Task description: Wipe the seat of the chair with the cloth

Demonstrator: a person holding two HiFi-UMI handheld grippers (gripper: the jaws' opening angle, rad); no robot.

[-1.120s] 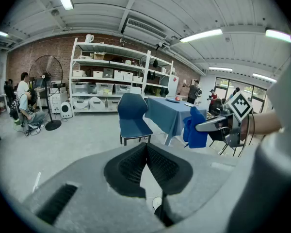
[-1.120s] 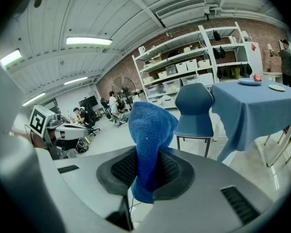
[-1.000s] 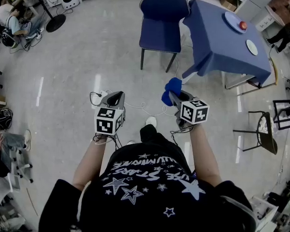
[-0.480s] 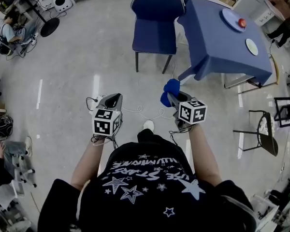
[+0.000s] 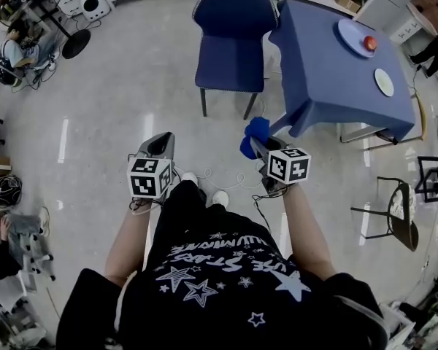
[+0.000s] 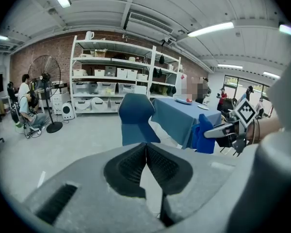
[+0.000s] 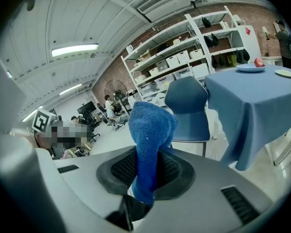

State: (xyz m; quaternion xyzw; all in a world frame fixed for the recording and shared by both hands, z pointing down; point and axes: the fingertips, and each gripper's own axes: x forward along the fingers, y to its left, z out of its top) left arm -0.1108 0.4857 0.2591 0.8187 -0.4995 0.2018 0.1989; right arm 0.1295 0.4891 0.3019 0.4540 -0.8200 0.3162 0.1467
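Right gripper [image 5: 257, 149]: I see it clamped on the blue cloth [image 5: 255, 130], frame centre.
Left gripper [image 5: 160, 143]: jaws together, holding nothing.
Chair [image 5: 231, 57]: top centre, apart from the cloth.
Plate [image 5: 350, 29]: upper right on the worktop [image 5: 328, 71], holds a red fruit [image 5: 369, 43].

Table [image 5: 328, 68] stands just right of the chair [image 5: 232, 46], two plates [image 5: 352, 29] on it (one bearing a round item [image 5: 369, 43]). Left gripper [image 5: 160, 144] and right gripper [image 5: 257, 146] are before the chair, well apart from it; cloth [image 5: 254, 134] sits between the right gripper's jaws.
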